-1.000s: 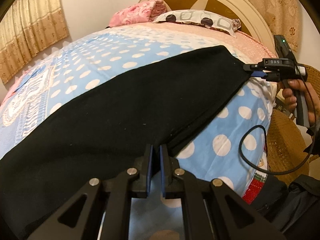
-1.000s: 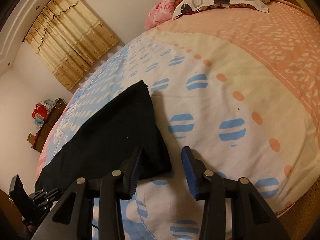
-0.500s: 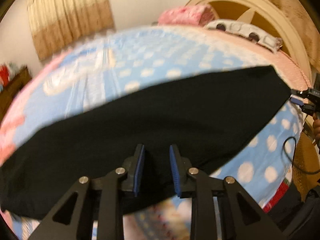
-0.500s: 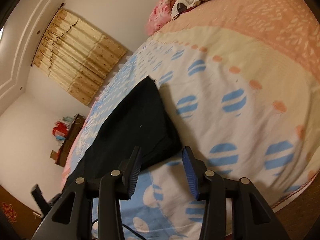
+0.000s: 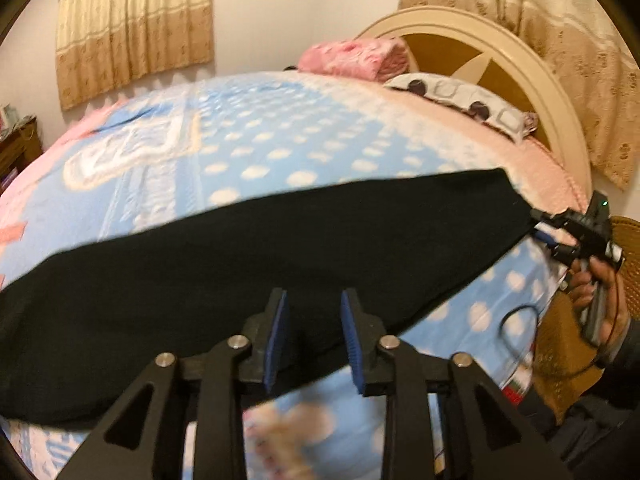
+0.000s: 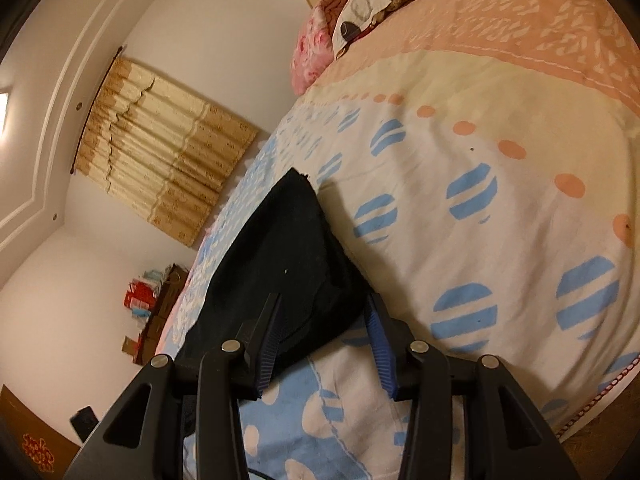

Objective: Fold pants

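The black pants [image 5: 240,272] lie flat in a long band across the blue dotted bedspread [image 5: 256,148]. My left gripper [image 5: 314,336] is open, its blue pads just above the pants' near edge around the middle. My right gripper [image 6: 324,340] is open at the pants' end [image 6: 288,264], with the near corner of the cloth between its pads. The right gripper also shows in the left wrist view [image 5: 560,236], held by a hand at the pants' right end.
A patterned pillow [image 5: 460,104] and a pink folded blanket [image 5: 352,56] lie by the cream headboard [image 5: 520,72]. A wicker chair [image 5: 560,340] stands off the bed's right side. A wooden cabinet [image 6: 160,304] stands by the far wall under curtains.
My left gripper let go of the pants' edge, opened, and swung left along the pants. My right gripper stayed open and tilted at the pants' end.
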